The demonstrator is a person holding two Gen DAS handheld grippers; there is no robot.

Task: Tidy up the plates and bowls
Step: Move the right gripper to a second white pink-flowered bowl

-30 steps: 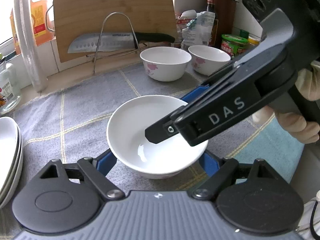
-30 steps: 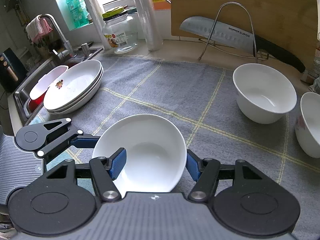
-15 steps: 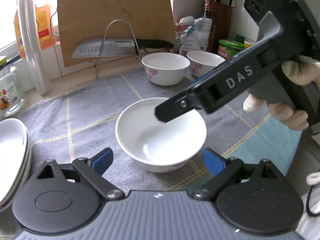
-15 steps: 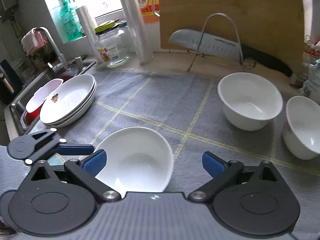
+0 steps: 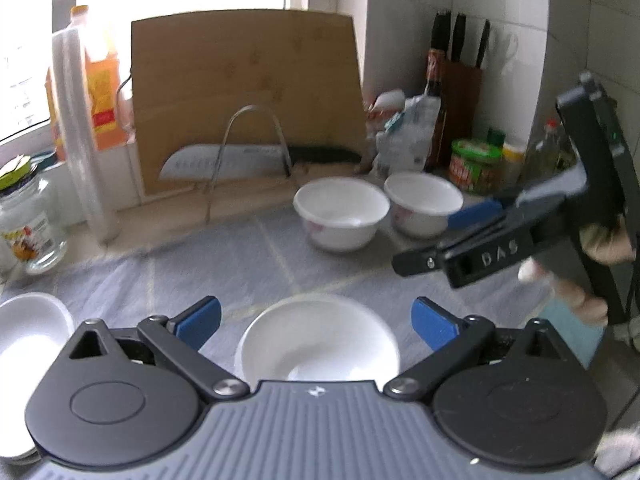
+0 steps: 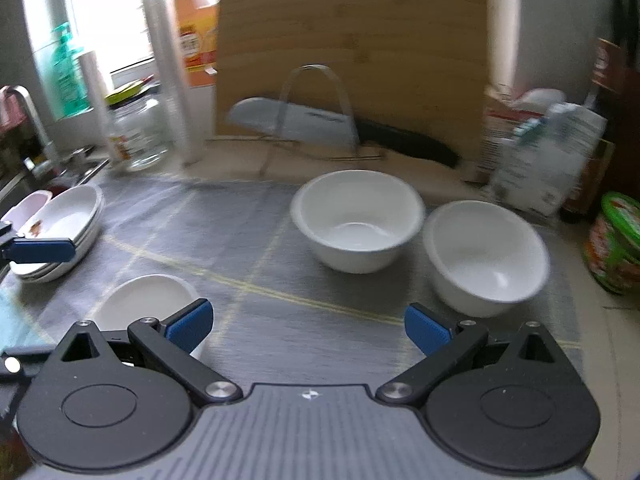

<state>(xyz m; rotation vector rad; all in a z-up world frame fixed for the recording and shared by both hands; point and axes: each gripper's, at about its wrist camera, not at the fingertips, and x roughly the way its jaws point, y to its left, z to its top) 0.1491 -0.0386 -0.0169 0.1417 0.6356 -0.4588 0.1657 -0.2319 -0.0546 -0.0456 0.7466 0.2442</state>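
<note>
A plain white bowl (image 5: 318,340) sits on the grey mat, low between the fingers of my open left gripper (image 5: 316,320), which hangs above it. It also shows at lower left in the right wrist view (image 6: 148,304). Two more white bowls stand side by side at the back (image 6: 358,220) (image 6: 484,256). A stack of white plates (image 6: 64,228) lies at the left. My right gripper (image 6: 308,326) is open and empty, raised over the mat and facing the two back bowls. It also shows in the left wrist view (image 5: 472,236).
A wooden cutting board (image 6: 352,52), a knife on a wire rack (image 6: 312,124), a glass jar (image 6: 140,140), a roll of film (image 6: 172,80), a green-lidded tub (image 6: 616,240), bottles and a knife block (image 5: 460,92) line the back. The sink (image 6: 24,168) lies at far left.
Both grippers have lifted and pulled back from the front bowl, which stays on the mat. The right gripper opened, let the bowl go and swung right toward the back bowls.
</note>
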